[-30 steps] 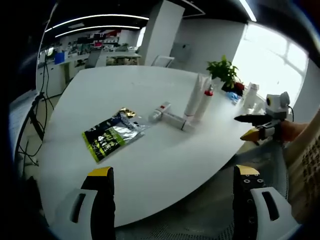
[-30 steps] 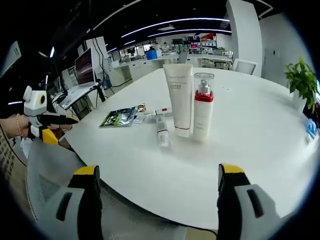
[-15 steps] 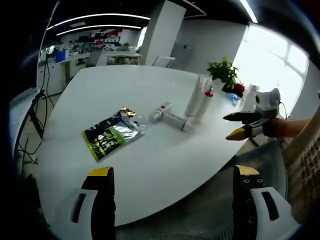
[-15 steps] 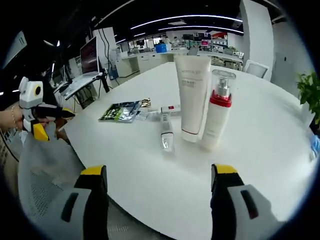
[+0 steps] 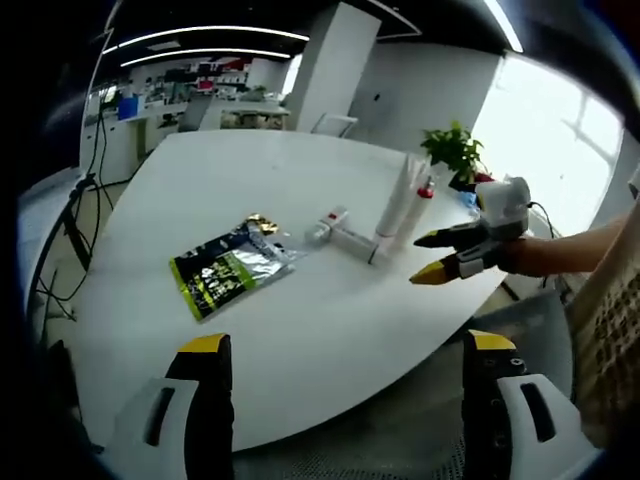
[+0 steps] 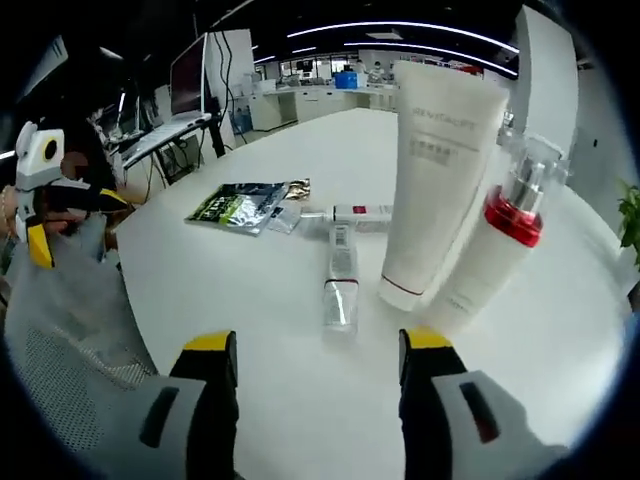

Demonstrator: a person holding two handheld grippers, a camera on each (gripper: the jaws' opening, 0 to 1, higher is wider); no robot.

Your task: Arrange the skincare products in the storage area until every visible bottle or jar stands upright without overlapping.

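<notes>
White round table (image 6: 560,330) in an office | white tube (image 6: 435,180) and pump bottle (image 6: 490,250) stood upright near its edge, two small tubes (image 6: 340,275) laid flat beside, labels unreadable | right gripper (image 6: 315,345) held open before them | left gripper (image 5: 340,350) open at table edge.

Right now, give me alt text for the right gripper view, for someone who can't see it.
The open right gripper faces a small tube lying flat on a white table. Beside it stand a tall white tube and a red-collared pump bottle; a green foil packet lies beyond.
</notes>
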